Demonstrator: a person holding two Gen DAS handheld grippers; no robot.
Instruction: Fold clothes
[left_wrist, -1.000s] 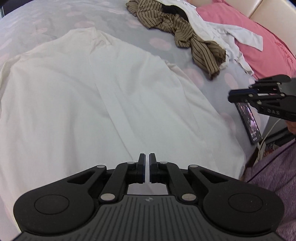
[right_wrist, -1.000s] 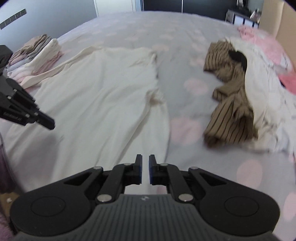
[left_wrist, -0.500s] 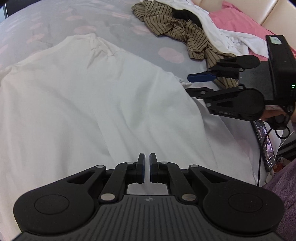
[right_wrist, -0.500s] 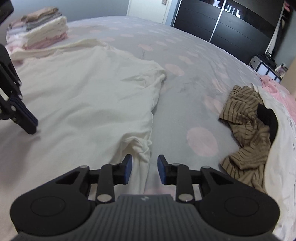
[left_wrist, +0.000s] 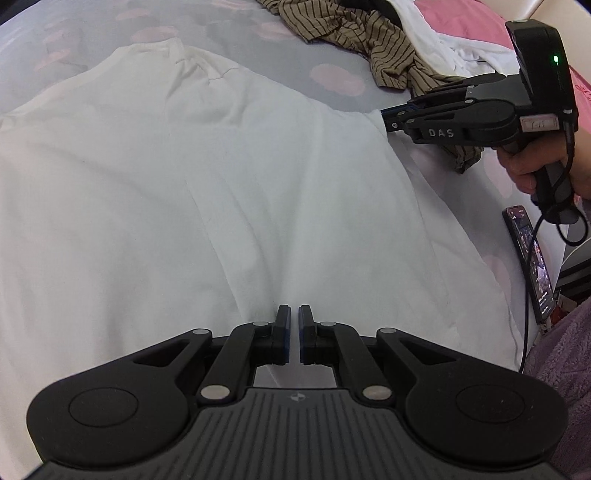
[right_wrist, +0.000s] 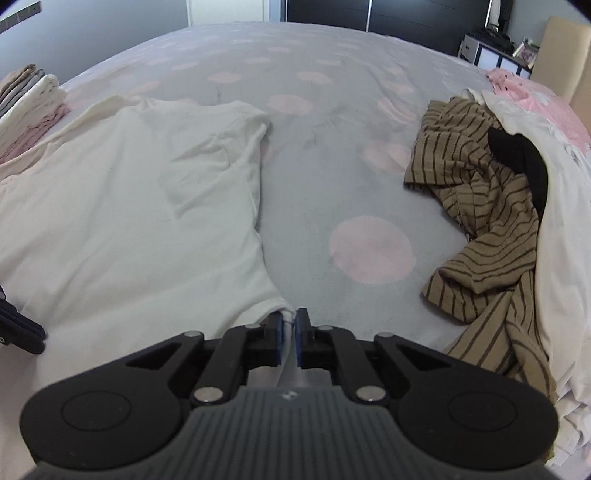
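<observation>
A big white shirt (left_wrist: 229, 192) lies spread flat on the bed. In the left view it fills most of the picture, from the left edge to past the middle. In the right view it fills the left half.

My right tongs (right_wrist: 290, 325) sit at the bottom middle of the right view. Their jaws have just been closing, and now they pinch a bit of the white shirt's edge between the blue pads. In the left view I see these same tongs at the upper right, with their tips at the shirt's right edge. My hand (left_wrist: 532, 162) holds their handle there.

My left tongs (left_wrist: 294, 321) sit at the bottom middle of the left view. Their jaws are closed, with only a thin slit between them. They are right over the shirt, low in the picture. I cannot tell if any cloth is caught in them.

The bed cover (right_wrist: 332, 155) is grey with pink dots. A brown striped top (right_wrist: 480, 229) lies crumpled at the right of the right view. White cloth (right_wrist: 554, 240) is heaped just beside it, touching it. A pile of folded clothes (right_wrist: 29, 107) sits at the upper left edge. In the left view a phone (left_wrist: 532, 266) with a lit screen lies at the right edge.
</observation>
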